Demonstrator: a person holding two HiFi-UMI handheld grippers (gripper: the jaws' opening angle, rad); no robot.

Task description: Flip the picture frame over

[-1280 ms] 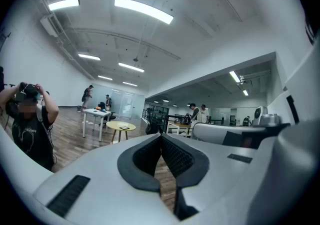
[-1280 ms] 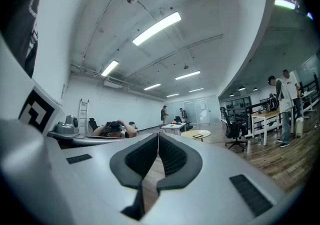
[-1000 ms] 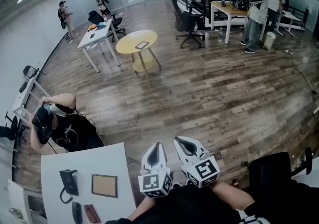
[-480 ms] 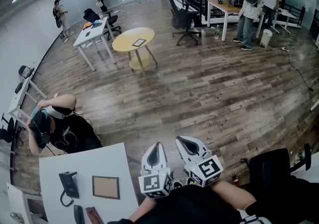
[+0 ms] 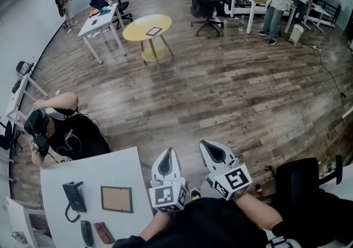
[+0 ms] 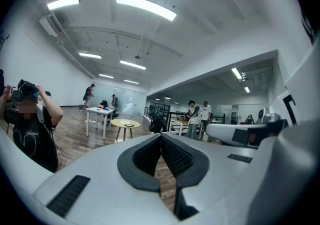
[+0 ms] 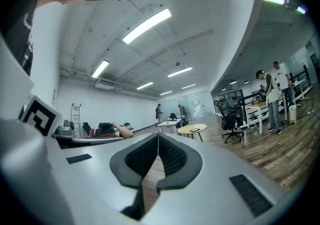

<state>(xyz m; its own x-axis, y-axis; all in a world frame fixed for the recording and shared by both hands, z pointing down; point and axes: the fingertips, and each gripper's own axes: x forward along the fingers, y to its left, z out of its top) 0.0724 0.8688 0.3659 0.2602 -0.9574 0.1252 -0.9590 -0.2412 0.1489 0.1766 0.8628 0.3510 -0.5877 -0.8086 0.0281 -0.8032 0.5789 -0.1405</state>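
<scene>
The picture frame [image 5: 116, 199] lies flat on the white table [image 5: 55, 172] at the lower left of the head view, its brown backing up inside a dark rim. My left gripper [image 5: 166, 155] is held in the air to the right of the table, past its edge, jaws shut and empty. My right gripper [image 5: 212, 146] is beside it, also shut with nothing between the pads. Both point out over the wooden floor. In the gripper views the left gripper [image 6: 160, 135] and right gripper [image 7: 158, 136] show closed tips and no frame.
A black phone-like device [image 5: 73, 196] and two small dark objects [image 5: 85, 233] lie on the table left of the frame. A person in a headset [image 5: 60, 131] sits at its far side. A black chair [image 5: 300, 183] stands at my right. A yellow round table [image 5: 147, 27] is farther off.
The head view has tipped downward, so the table, the frame and the seated person have slid up the picture. Both grippers sank slightly and stayed shut.
</scene>
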